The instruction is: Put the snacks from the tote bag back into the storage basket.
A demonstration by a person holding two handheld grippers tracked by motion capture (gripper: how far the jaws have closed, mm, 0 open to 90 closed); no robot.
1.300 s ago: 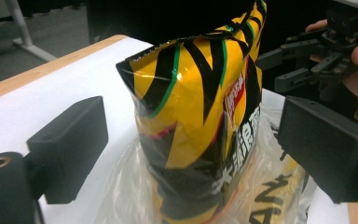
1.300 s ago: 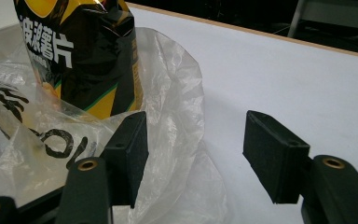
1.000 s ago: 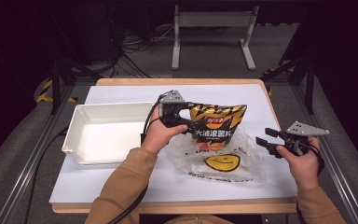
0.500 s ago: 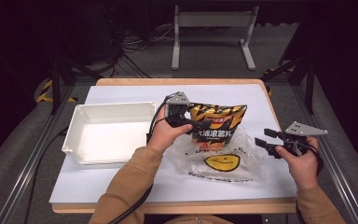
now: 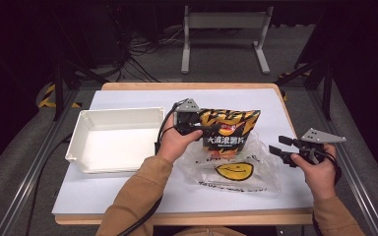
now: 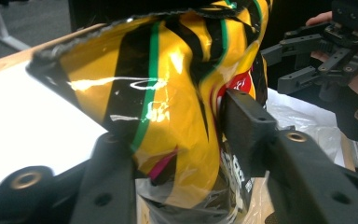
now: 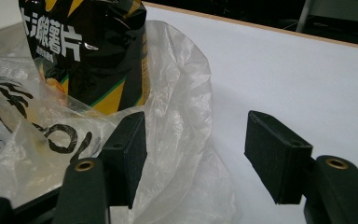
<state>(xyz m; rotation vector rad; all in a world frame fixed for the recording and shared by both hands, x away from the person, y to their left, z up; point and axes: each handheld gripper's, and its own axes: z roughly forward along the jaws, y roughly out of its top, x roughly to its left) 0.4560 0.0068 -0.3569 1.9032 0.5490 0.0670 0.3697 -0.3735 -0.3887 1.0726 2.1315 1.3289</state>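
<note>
Two grippers are working over a white mat (image 5: 128,196) on a wooden table (image 5: 187,216). Going from left to right, a white tray (image 5: 113,115) is sitting at the left of the mat, apart from everything else. Just right of it, the left gripper (image 5: 204,129) is reaching in level toward the right, and its jaws have just been closing on the chip bag (image 5: 229,129). In the left gripper view the yellow and black bag (image 6: 168,102) is sitting between the two pads; the right pad (image 6: 244,123) is pressing into the foil and denting it, and the left jaw is lying against the bag's other side, so the bag is being pinched near its left edge. The bag is standing upright, its lower end sinking into the mouth of a clear plastic bag (image 5: 236,169) with a yellow smiley print, which is lying crumpled on the mat toward the near edge.

Farther right, the right gripper (image 5: 281,147) is hovering above the mat just beside the plastic bag, pointing left. In the right gripper view its jaws are standing spread with nothing clamped; the left pad (image 7: 130,149) is sitting against or just in front of the rumpled film (image 7: 177,116), and I cannot tell whether it is touching. The right pad (image 7: 275,151) is hanging over bare mat (image 7: 284,70).
</note>
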